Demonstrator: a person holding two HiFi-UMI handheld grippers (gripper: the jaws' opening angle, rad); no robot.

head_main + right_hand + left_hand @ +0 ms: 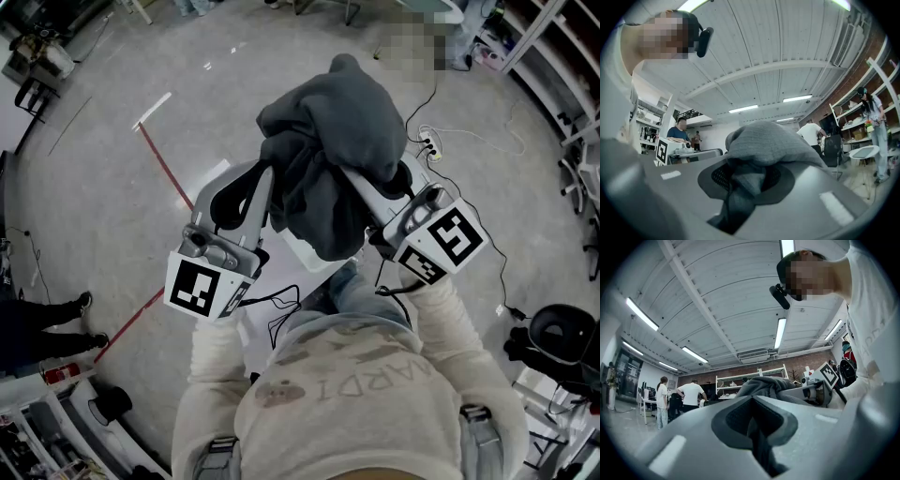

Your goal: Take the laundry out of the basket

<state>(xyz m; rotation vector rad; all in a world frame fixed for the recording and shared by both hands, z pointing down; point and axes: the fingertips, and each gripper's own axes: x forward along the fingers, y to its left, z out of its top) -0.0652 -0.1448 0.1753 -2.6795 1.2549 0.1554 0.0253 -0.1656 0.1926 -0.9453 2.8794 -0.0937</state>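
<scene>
So, head view first: I've got the grey garment (328, 141) lifted up at 12 o'clock, bunched between the left gripper (263, 192) at 9 and the right gripper (362, 189) at 3. Left gripper view: left gripper (757, 430) is clenched on a dark strip of the garment (761, 386). Right gripper view: right gripper (740, 187) is also clamped on it, with the cloth (764, 143) heaped over the jaws at 12 o'clock.

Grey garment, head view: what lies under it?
The left gripper and right gripper hold the grey garment aloft. Beneath it only a white edge and grey floor show; the rest is covered.
</scene>
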